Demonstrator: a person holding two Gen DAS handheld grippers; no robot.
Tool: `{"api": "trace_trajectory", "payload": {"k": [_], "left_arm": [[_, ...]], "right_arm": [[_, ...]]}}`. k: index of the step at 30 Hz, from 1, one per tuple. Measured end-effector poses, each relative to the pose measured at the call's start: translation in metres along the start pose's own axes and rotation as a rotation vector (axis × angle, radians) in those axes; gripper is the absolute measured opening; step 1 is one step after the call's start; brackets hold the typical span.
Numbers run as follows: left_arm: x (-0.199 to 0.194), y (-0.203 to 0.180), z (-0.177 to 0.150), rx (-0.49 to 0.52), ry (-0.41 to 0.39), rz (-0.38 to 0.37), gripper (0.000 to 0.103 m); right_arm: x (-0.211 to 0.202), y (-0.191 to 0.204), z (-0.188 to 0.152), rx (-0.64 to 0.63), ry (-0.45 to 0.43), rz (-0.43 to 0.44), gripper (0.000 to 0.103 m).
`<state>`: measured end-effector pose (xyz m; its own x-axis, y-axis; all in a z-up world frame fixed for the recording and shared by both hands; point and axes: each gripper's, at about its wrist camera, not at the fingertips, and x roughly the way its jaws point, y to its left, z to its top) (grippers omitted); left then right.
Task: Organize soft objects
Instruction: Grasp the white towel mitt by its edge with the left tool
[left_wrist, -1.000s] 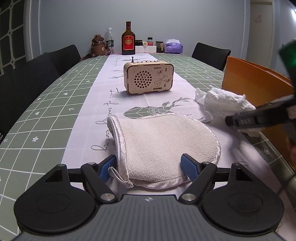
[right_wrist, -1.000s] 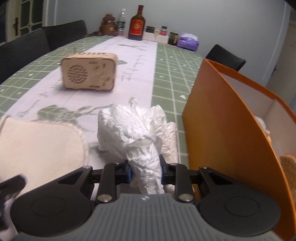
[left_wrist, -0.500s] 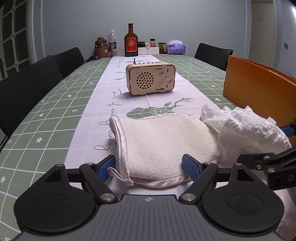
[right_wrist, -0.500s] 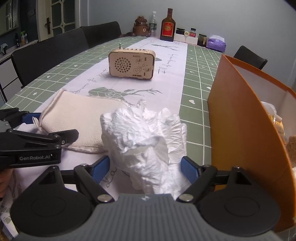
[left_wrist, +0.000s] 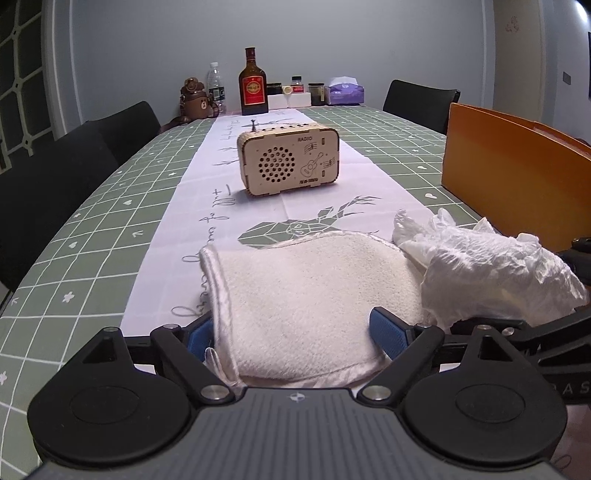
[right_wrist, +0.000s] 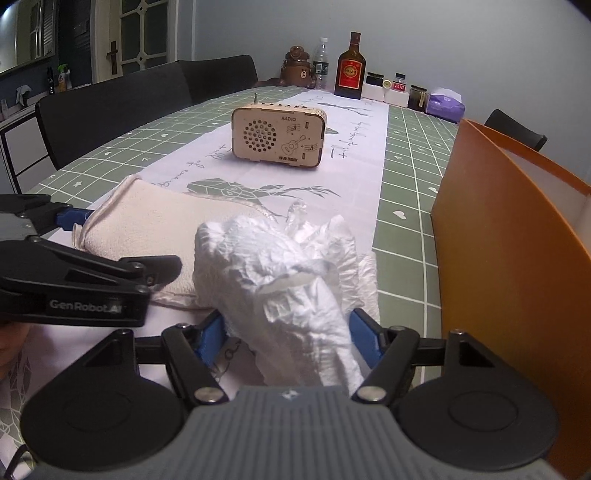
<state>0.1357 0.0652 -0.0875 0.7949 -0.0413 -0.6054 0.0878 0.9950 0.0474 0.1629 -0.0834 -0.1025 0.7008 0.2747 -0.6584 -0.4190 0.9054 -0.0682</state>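
Observation:
A cream terry towel (left_wrist: 306, 291) lies flat on the white table runner. My left gripper (left_wrist: 293, 332) straddles its near end, and its jaws are opening with the towel between the blue pads. Right beside the towel sits a crumpled white plastic wad (right_wrist: 280, 273), partly overlapping the towel's edge (right_wrist: 155, 221). My right gripper (right_wrist: 288, 332) has the wad between its pads and its jaws are closing, without a firm squeeze showing. In the right wrist view, one of the left gripper's fingers (right_wrist: 92, 273) reaches in from the left. The wad (left_wrist: 491, 269) also shows at the right of the left wrist view.
An orange open box (right_wrist: 509, 258) stands close on the right, also seen as an orange wall (left_wrist: 517, 177). A wooden radio (left_wrist: 288, 162) sits further along the runner. Bottles (left_wrist: 253, 83) and jars line the far end. Black chairs (left_wrist: 55, 192) flank the table.
The right gripper, earlier shut on the wad beside the orange box, carried it left to the towel's edge, opened wide, then narrowed. The left gripper stayed at the towel and widened slightly.

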Motion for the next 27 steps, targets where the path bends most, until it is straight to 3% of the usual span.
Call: {"api": "trace_trajectory", "payload": {"k": [3, 6, 8, 10, 13, 17, 20, 21, 24, 27], "left_arm": [[0.003, -0.001, 0.002, -0.024, 0.012, -0.002, 0.103], [0.005, 0.004, 0.004, -0.073, 0.034, -0.052, 0.088], [0.003, 0.002, 0.005, -0.048, 0.034, -0.074, 0.075], [0.0, -0.003, 0.006, -0.034, 0.034, -0.093, 0.053], [-0.002, -0.012, 0.006, -0.026, 0.032, -0.104, 0.033], [-0.003, -0.017, 0.006, -0.028, 0.03, -0.087, 0.029], [-0.005, -0.018, 0.006, -0.03, 0.031, -0.081, 0.027], [-0.006, -0.018, 0.006, -0.028, 0.033, -0.075, 0.026], [-0.009, -0.018, 0.006, -0.044, 0.042, -0.062, 0.025], [-0.014, -0.017, 0.005, -0.051, 0.031, -0.046, 0.023]], "right_arm": [[0.0, 0.0, -0.001, 0.001, -0.006, 0.0, 0.07], [0.0, 0.001, -0.001, 0.001, -0.009, 0.0, 0.07], [-0.001, 0.001, -0.002, 0.001, -0.01, 0.004, 0.07], [-0.001, 0.0, -0.002, 0.0, -0.008, 0.01, 0.07], [-0.002, -0.001, -0.002, -0.001, -0.009, 0.012, 0.07], [-0.002, -0.001, -0.003, 0.0, -0.01, 0.008, 0.068], [-0.005, 0.0, -0.003, 0.007, -0.022, -0.055, 0.036], [-0.006, -0.002, -0.003, 0.008, -0.023, -0.073, 0.032], [-0.01, -0.008, -0.003, 0.035, -0.027, -0.054, 0.024], [-0.013, -0.009, -0.005, 0.043, -0.033, -0.051, 0.024]]}}
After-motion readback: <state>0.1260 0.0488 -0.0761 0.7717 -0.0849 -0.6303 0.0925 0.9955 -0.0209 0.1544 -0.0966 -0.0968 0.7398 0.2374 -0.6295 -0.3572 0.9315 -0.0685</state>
